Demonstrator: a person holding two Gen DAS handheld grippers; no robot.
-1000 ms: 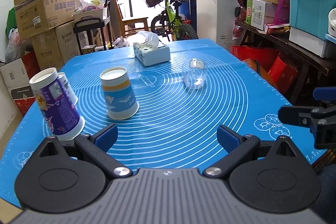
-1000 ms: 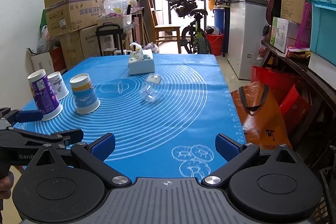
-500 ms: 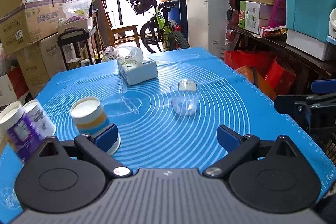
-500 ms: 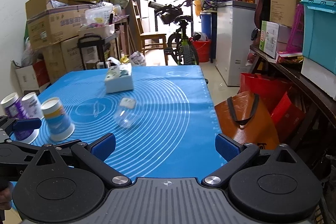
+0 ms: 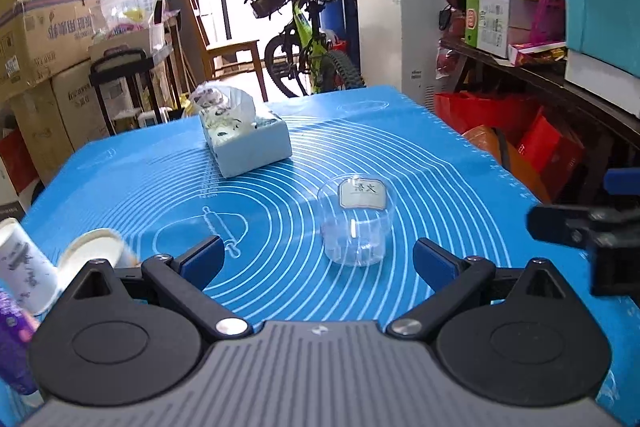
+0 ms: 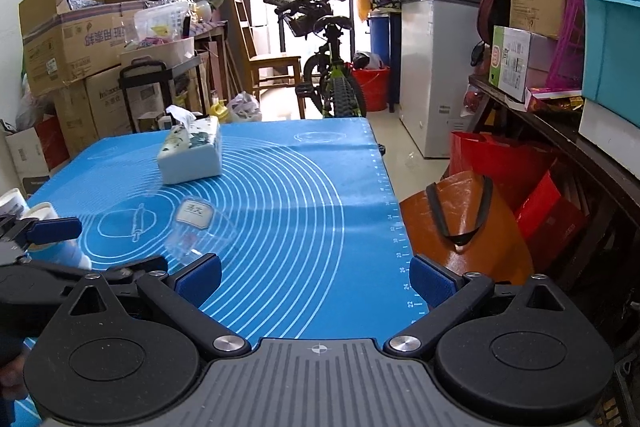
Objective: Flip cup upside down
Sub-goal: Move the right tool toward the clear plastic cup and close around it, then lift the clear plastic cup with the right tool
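Facing the clear plastic cup from the left wrist view, I find it standing mouth-up, slightly right of centre in the frame, on the blue mat, a white label on its wall. It has not been gripped or turned; I judge the task barely begun, at the approach stage.

The left gripper is spread wide and empty, the cup lying ahead of and between its blue pads, nearer the right one, with no contact. The right gripper is likewise released and holds nothing; in its view the cup sits at lower left, just beyond its left pad.

Paper cups stand inverted at the lower left edge of the left view, partly hidden. A tissue box rests above centre, well apart from the clear cup.

Remaining, in my judgement: close on the cup, lift, invert, set down.
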